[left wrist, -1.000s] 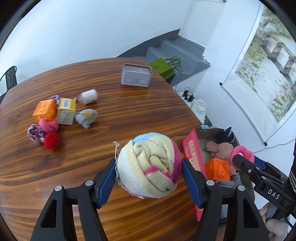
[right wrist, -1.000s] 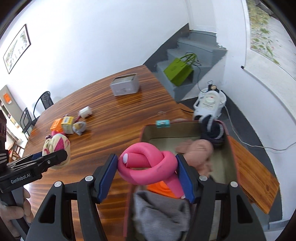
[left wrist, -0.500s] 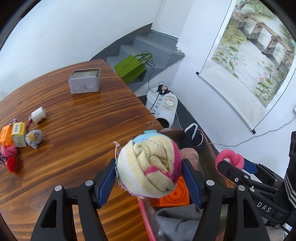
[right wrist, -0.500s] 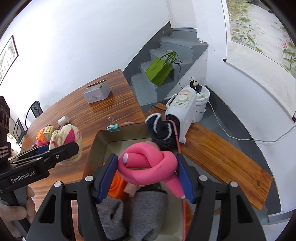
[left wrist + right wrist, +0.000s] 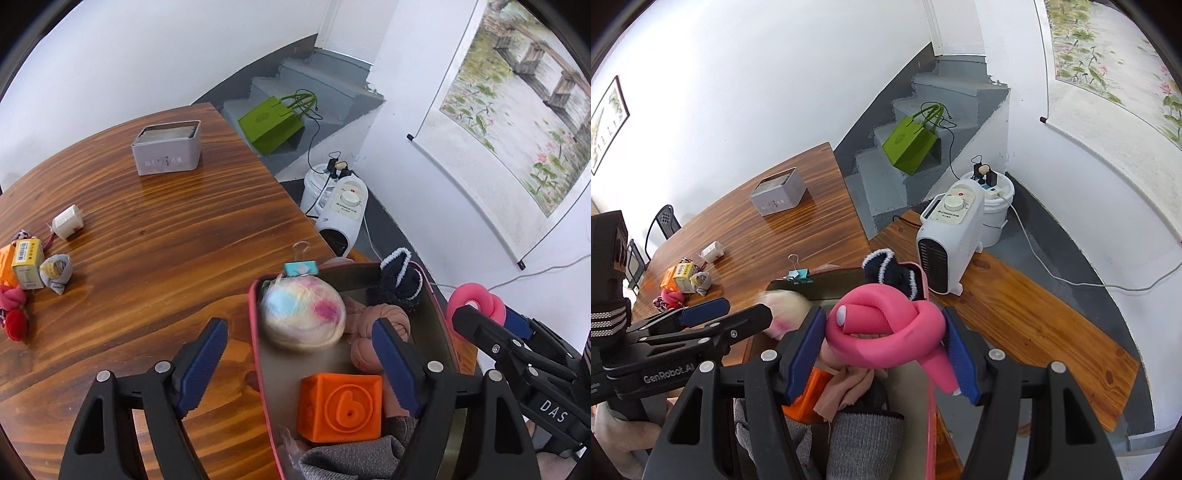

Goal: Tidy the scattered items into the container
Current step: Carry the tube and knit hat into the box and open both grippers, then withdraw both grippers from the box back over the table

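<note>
Over the container [image 5: 441, 314], our left tongs [image 5: 303, 354] have just been opening, dropping the rolled sock [image 5: 303, 314]. Our right tongs [image 5: 882, 332] grip the pink knot [image 5: 886, 325]; several items [image 5: 29, 258] remain on the counter [image 5: 166, 240].

- The orange block [image 5: 340, 406] in the box has a big number 6 on its side
- The black gripper on the right side of the left wrist view, the right gripper [image 5: 476, 314], has the letters DAS in white
- The other black gripper, the left gripper [image 5: 727, 314], says GenRobot.AI in white on its side
- The grey tin [image 5: 167, 152] on the table has small marks, too tiny to read
</note>
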`<state>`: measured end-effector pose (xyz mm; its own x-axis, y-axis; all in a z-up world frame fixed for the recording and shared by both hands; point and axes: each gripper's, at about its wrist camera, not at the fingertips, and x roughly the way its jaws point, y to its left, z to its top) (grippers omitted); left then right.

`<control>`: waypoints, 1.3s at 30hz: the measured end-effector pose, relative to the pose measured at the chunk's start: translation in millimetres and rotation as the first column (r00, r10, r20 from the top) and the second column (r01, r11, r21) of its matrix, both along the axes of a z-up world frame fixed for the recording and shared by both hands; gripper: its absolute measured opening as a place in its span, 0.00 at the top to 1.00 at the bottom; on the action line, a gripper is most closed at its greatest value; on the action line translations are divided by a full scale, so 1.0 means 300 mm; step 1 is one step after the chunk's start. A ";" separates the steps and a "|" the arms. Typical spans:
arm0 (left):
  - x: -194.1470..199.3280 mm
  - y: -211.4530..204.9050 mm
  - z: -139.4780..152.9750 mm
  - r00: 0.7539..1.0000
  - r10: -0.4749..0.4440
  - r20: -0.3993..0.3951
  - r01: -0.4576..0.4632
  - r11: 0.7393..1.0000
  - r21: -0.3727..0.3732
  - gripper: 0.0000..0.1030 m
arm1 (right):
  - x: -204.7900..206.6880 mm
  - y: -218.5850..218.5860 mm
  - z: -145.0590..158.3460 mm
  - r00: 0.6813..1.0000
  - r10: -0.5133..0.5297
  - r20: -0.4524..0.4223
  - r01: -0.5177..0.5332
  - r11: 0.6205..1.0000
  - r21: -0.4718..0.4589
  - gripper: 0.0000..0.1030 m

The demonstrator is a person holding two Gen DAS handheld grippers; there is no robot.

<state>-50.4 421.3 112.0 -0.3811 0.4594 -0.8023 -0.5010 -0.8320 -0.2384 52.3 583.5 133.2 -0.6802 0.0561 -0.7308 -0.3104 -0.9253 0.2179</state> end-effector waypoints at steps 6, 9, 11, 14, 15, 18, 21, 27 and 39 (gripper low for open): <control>-0.012 -0.060 0.008 0.999 0.046 -0.002 -0.046 0.999 0.003 0.20 | -0.060 -0.036 -0.001 0.999 0.051 -0.006 -0.051 0.999 -0.008 0.34; -0.016 -0.103 0.004 0.997 0.076 0.004 -0.076 0.997 0.002 0.20 | -0.086 -0.061 -0.001 0.997 0.075 -0.010 -0.075 0.997 -0.011 0.34; -0.019 -0.129 -0.001 0.995 0.095 0.010 -0.095 0.995 0.002 0.20 | -0.099 -0.071 -0.002 0.996 0.084 -0.010 -0.084 0.996 -0.014 0.34; -0.019 -0.170 -0.007 0.992 0.122 0.019 -0.122 0.992 0.003 0.20 | -0.127 -0.076 -0.009 0.996 0.088 -0.002 -0.088 0.995 -0.041 0.34; -0.019 -0.184 -0.009 0.991 0.131 0.020 -0.131 0.991 0.003 0.20 | -0.131 -0.077 -0.010 0.996 0.088 -0.001 -0.088 0.995 -0.043 0.34; -0.016 -0.220 -0.010 0.988 0.151 0.020 -0.151 0.988 0.004 0.20 | -0.138 -0.089 -0.008 0.996 0.090 -0.001 -0.090 0.995 -0.032 0.34; -0.015 -0.251 -0.012 0.985 0.168 0.023 -0.168 0.986 0.002 0.20 | -0.140 -0.102 -0.012 0.996 0.088 0.004 -0.088 0.996 -0.029 0.33; -0.014 -0.304 -0.016 0.981 0.189 0.034 -0.189 0.982 0.006 0.20 | -0.134 -0.105 -0.019 0.999 0.051 0.015 -0.050 0.998 -0.030 0.26; -0.007 -0.430 -0.016 0.975 0.220 0.035 -0.220 0.975 0.008 0.20 | -0.133 -0.201 0.013 0.998 0.063 -0.002 -0.063 0.998 -0.001 0.26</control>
